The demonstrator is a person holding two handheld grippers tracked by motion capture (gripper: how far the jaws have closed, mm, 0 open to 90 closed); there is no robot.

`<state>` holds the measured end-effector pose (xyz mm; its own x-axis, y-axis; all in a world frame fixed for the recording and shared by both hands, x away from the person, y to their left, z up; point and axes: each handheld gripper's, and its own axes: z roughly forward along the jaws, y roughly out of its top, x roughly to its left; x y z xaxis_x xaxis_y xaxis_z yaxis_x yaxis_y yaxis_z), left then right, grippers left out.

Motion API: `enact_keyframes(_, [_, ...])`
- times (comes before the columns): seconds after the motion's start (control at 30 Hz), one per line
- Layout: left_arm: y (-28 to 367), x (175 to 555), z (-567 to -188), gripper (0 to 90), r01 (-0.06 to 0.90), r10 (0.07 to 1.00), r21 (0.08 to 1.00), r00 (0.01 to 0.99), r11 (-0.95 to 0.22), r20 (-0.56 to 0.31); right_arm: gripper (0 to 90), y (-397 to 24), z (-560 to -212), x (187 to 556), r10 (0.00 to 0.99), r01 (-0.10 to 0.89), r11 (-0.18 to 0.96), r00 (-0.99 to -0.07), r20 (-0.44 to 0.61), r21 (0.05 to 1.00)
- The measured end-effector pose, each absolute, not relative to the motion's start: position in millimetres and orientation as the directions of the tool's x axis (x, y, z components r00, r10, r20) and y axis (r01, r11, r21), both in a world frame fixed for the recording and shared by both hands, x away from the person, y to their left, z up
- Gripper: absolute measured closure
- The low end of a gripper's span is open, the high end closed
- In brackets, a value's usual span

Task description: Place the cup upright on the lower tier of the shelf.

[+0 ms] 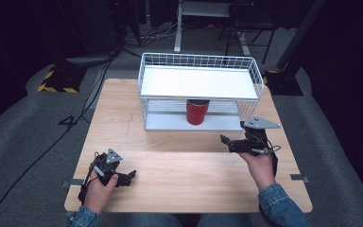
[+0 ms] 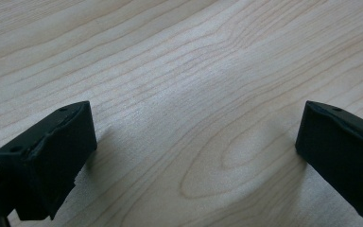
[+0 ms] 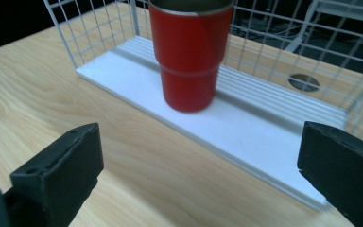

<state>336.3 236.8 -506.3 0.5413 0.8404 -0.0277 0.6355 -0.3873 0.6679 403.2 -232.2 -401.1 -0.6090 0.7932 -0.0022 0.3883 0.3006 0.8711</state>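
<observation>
High view: wooden desk (image 1: 170, 161) w/ a white wire rack (image 1: 198, 90) at the far side, two levels. A red cup (image 1: 197, 112) stands upright on the rack's lower shelf, under the top white shelf, roughly mid-rack. Right gripper (image 1: 224, 140) sits in the person's right hand (image 1: 260, 165) near the desk's right edge, pointing left-ish toward the rack front, jaws apart, nothing between them; it's near the cup but clear of it. Left gripper (image 1: 131, 176) is low at the near-left corner of the desk, held in the left hand (image 1: 101, 187), well apart from the rack. Left gripper view: both black jaws spread wide over bare wood grain, nothing in the gap, tips close to the desk surface. Right gripper view: jaws wide apart, empty, w/ the red cup (image 3: 191, 52) ahead and slightly left of centre, upright on the white lower shelf (image 3: 246, 137), metal rim at top; wire mesh behind and at the sides. Cup is beyond the jaw tips, not touched. A round hole in the desk shows thru the mesh at right.
</observation>
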Motion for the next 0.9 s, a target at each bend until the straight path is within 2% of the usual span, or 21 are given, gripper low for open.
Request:
enact_keyframes(0.1, [237.1,336.8,-506.2,0.0,0.634,0.838,0.666,0.546,-0.392,-0.027,5.5,-242.1,-402.5,396.6,0.79,0.407,0.311,-0.613,0.004,0.859])
enact_keyframes(0.37, [237.1,336.8,-506.2,0.0,0.635,0.838,0.666,0.545,-0.392,-0.027,8.3,-264.7,-406.9,380.9,0.802,0.419,0.285,-0.597,0.025,0.862])
enact_keyframes(0.47, [237.0,336.8,-506.2,0.0,0.635,0.838,0.666,0.545,-0.391,-0.027,16.3,-270.4,-409.0,376.6,0.798,0.42,0.295,-0.602,0.021,0.858])
enact_keyframes(0.73, [237.0,336.8,-506.2,0.0,0.635,0.838,0.666,0.545,-0.392,-0.027,15.9,-282.0,-421.2,363.7,0.812,0.448,0.285,-0.582,0.035,0.848])
enact_keyframes(0.9, [237.0,336.8,-506.2,0.0,0.635,0.838,0.666,0.545,-0.391,-0.028,15.8,-288.6,-432.8,356.2,0.829,0.474,0.321,-0.56,-0.001,0.82])
